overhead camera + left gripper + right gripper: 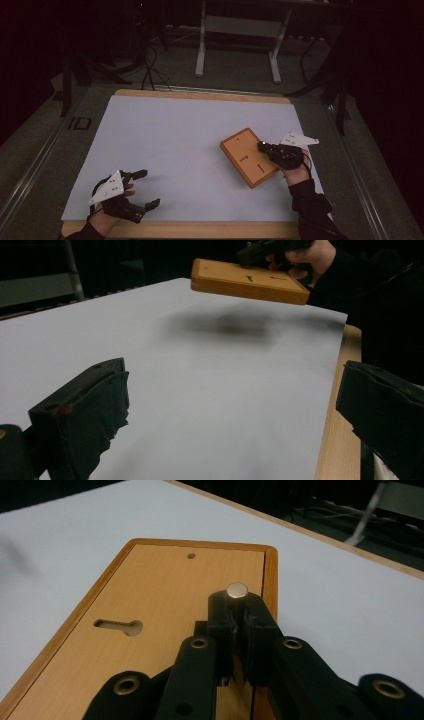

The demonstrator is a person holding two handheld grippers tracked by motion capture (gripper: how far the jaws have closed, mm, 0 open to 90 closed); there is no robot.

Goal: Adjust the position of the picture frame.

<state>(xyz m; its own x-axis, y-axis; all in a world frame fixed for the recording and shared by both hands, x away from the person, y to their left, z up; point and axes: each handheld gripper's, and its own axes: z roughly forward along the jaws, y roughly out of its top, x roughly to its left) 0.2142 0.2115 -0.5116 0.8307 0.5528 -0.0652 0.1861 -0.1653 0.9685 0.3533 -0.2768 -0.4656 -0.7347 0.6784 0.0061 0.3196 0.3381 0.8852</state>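
My left gripper [135, 192] rests at the near left corner of the white sheet [170, 150], jaws spread wide with nothing between them. Further out on my right, the right gripper [263, 146] has its jaws pinched nearly together on a small silver-topped peg [237, 590] that stands up from the wooden board [248, 156]. In the left gripper view the board [247, 281] hangs clear above the sheet, its shadow [225, 325] cast below. A keyhole slot [120, 626] is cut in its face.
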